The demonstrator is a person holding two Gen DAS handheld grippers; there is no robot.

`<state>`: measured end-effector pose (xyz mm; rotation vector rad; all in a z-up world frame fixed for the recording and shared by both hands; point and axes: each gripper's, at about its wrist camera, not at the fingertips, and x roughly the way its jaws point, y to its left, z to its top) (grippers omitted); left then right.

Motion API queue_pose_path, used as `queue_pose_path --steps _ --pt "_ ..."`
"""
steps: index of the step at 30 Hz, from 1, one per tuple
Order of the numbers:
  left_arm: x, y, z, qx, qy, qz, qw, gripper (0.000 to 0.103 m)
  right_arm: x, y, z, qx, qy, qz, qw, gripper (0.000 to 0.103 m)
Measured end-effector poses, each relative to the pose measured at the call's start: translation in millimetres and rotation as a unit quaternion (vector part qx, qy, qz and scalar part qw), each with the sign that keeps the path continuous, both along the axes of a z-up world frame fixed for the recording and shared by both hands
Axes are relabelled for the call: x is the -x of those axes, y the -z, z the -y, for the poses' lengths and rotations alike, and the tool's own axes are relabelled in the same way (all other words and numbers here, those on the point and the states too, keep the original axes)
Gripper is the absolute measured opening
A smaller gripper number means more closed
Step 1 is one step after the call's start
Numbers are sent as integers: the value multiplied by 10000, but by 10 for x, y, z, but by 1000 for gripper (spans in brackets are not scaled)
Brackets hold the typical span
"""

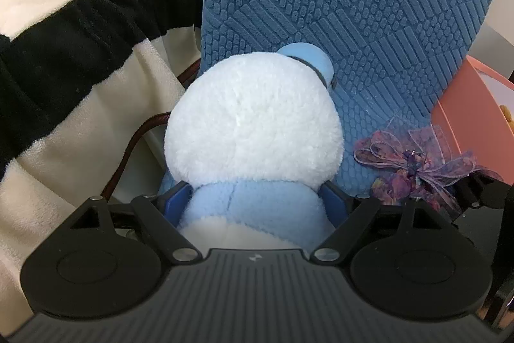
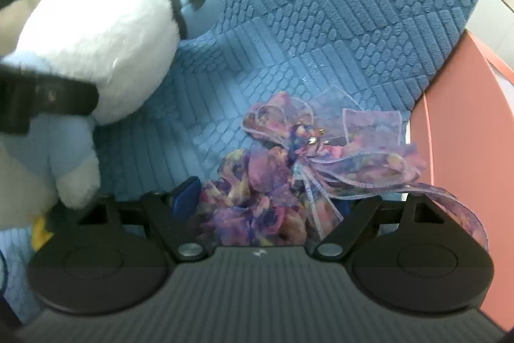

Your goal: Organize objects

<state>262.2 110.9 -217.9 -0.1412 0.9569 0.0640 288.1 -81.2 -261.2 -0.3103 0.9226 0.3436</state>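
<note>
A plush toy with a white head, a light blue body and a small blue hat sits upright against a blue textured cushion. My left gripper is shut on its body, both blue pads sunk into the fleece. In the right wrist view the plush toy is at the left with a black left-gripper finger across it. A purple floral hair bow with ribbons lies on the cushion between the wide jaws of my right gripper, which is open. The bow also shows right of the plush.
A striped white, black and orange blanket is heaped to the left of the cushion. A pink box stands close on the right, its edge just beyond the bow. A bit of something yellow peeks out under the plush.
</note>
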Motion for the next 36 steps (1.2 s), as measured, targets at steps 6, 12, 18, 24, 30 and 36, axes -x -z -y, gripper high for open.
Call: queue_pose_path --steps 6,12,18,24,30,36 --pt "-52 24 3 11 13 -41 10000 88 -26 32 51 -347 169 -102 9992 39" --pt "-75 23 -10 49 3 -36 10000 88 37 -59 88 -558 317 -63 9979 18" --pt "-15 -14 -38 170 -31 59 9998 84 155 -209 92 -736 283 96 9968 18" --pt "125 -82 -56 280 -77 116 9995 82 265 -352 194 -1022 384 148 9939 18" --pt "373 -147 -46 523 -159 154 9984 81 462 -436 313 -1243 651 123 9900 18" --pt "624 -249 29 676 -206 225 9972 81 731 -584 385 -1324 708 173 9885 18"
